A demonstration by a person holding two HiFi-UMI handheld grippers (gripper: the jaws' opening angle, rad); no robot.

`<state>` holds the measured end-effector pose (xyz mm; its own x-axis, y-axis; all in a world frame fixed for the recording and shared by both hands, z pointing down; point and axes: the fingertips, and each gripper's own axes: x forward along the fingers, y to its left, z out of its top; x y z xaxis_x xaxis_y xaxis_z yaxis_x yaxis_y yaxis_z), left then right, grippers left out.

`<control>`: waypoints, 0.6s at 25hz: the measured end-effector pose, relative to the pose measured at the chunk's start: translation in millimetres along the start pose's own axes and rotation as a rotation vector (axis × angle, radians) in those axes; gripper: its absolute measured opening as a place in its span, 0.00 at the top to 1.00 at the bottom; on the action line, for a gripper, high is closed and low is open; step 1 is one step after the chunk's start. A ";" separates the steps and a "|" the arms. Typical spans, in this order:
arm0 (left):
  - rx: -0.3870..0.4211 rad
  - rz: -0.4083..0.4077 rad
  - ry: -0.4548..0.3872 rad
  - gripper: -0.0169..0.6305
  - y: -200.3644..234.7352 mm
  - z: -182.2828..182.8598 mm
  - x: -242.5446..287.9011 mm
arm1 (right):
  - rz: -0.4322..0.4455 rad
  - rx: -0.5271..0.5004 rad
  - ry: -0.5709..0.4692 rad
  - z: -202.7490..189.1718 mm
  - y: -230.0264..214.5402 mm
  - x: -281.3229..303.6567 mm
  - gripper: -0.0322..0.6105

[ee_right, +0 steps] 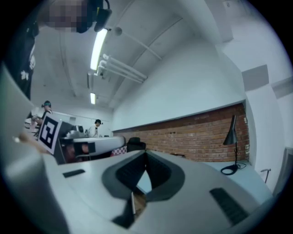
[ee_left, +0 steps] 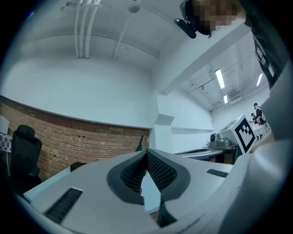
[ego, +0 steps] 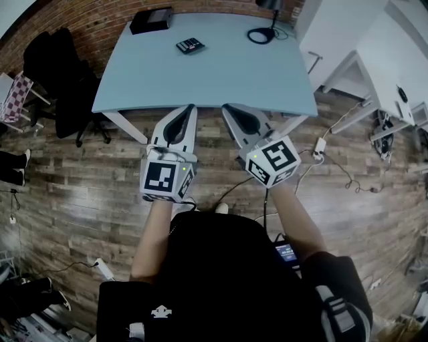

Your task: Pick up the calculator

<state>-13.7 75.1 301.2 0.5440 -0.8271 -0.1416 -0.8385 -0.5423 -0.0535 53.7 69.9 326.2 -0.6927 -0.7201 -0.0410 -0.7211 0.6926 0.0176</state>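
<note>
Hovering side by side low over the wooden floor [ego: 80, 200], both grippers sit just short of the near edge of the pale blue table [ego: 200, 80], tips pointing toward it. Left gripper [ego: 190, 109]: jaws closed tip to tip, nothing between the pads; its own view shows only the table edge and a brick wall past the tips. Right gripper [ego: 226, 108]: same, jaws fully together and empty, tips almost level with the left one's and a small gap between the two. Calculator [ego: 190, 45] lies flat on the table in the upper centre of the head view, toward the far side, well apart from both grippers and untouched. Black box [ego: 151, 20] sits at the table's far left corner, up and left of the calculator. Black desk lamp [ego: 263, 32] stands at the far right, its round base on the tabletop. Black office chair [ego: 57, 73] is left of the table.
</note>
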 end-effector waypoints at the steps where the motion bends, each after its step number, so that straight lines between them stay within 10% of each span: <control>1: 0.001 0.002 0.000 0.96 -0.7 -0.3 -0.2 | 0.000 0.001 0.002 -0.7 -0.4 -1.2 0.95; 15: -0.011 0.037 0.016 0.96 -8.6 -9.7 3.3 | -0.009 0.021 0.004 -6.3 -14.3 -18.4 0.94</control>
<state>-4.3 75.7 310.8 0.5134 -0.8486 -0.1275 -0.8575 -0.5132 -0.0373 76.7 73.0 333.0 -0.6860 -0.7266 -0.0370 -0.7270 0.6866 -0.0037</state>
